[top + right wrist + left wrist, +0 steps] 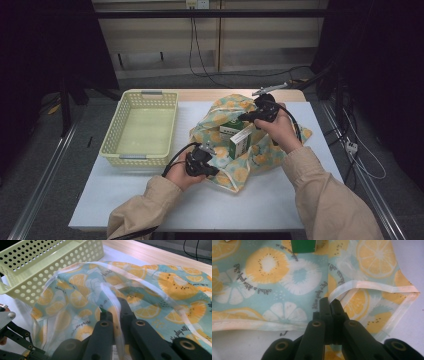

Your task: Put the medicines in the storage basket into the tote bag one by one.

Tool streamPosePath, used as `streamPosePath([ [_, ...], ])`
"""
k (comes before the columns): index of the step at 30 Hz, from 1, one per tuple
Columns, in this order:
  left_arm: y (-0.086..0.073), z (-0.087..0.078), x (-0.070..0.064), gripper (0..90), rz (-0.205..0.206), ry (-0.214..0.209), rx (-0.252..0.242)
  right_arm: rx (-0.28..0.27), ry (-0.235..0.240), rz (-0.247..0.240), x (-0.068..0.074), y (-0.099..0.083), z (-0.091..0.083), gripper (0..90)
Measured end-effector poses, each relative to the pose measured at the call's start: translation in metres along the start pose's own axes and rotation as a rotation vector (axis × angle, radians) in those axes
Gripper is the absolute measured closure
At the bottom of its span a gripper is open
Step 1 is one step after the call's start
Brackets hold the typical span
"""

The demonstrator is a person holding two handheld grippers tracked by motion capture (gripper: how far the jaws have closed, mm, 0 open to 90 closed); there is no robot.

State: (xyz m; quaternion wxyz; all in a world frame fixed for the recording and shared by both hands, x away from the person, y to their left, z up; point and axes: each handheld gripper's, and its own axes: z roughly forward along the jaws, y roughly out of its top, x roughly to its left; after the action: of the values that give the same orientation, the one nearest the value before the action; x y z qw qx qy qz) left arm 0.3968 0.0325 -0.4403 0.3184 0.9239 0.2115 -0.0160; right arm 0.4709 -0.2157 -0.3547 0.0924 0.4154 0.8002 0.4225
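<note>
High view first: I have a fruit-print cloth bag (250, 135) lying on the white surface (150, 195), just to the right of a pale yellow perforated basket (141, 127). A green and white carton (239, 141) stands inside the bag's open mouth. My left gripper (206, 165) sits at the bag's near edge, and my right gripper (256, 114) is at the bag's far edge, above the carton. The two grips lie on opposite sides of the opening, so the mouth is stretched between them with the carton in the middle; I judge that the next move turns on this, since spreading the grips apart should open the way to the carton.

Left gripper view: the jaws are closed tight on the white hem (342, 288) of the bag (274, 277), where the trim folds into a loop. The fabric is thin, soft and matte, printed with orange slices and small script. A green corner of the carton (303, 246) lies straight ahead, beyond the jaws.

Right gripper view: the jaws are pinched shut on a white strap (110, 297) of the bag (160, 287), which drapes loosely ahead. The basket (50, 262), stiff plastic with round holes, stands just beyond the bag's left side.
</note>
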Motion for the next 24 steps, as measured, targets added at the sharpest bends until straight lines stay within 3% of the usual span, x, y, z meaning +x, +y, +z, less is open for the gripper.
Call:
streamPosePath([
  [2, 0.002, -0.003, 0.001, 90.0, -0.050, -0.014, -0.036, -0.003, 0.001, -0.001, 0.000, 0.001, -0.001, 90.0],
  [3, 0.003, -0.007, 0.002, 90.0, -0.056, -0.016, -0.051, -0.007, 0.001, -0.001, 0.000, 0.001, -0.002, 90.0],
  [7, 0.011, -0.027, 0.008, 90.0, -0.054, -0.010, -0.073, -0.009, -0.006, 0.004, -0.003, 0.000, -0.006, 90.0],
  [14, 0.032, -0.052, 0.005, 90.0, -0.029, 0.013, -0.112, -0.015, -0.003, 0.010, -0.004, 0.001, -0.007, 90.0],
  [24, 0.061, -0.085, 0.009, 90.0, -0.001, 0.080, -0.155, -0.037, -0.015, 0.011, -0.005, 0.009, -0.020, 90.0],
])
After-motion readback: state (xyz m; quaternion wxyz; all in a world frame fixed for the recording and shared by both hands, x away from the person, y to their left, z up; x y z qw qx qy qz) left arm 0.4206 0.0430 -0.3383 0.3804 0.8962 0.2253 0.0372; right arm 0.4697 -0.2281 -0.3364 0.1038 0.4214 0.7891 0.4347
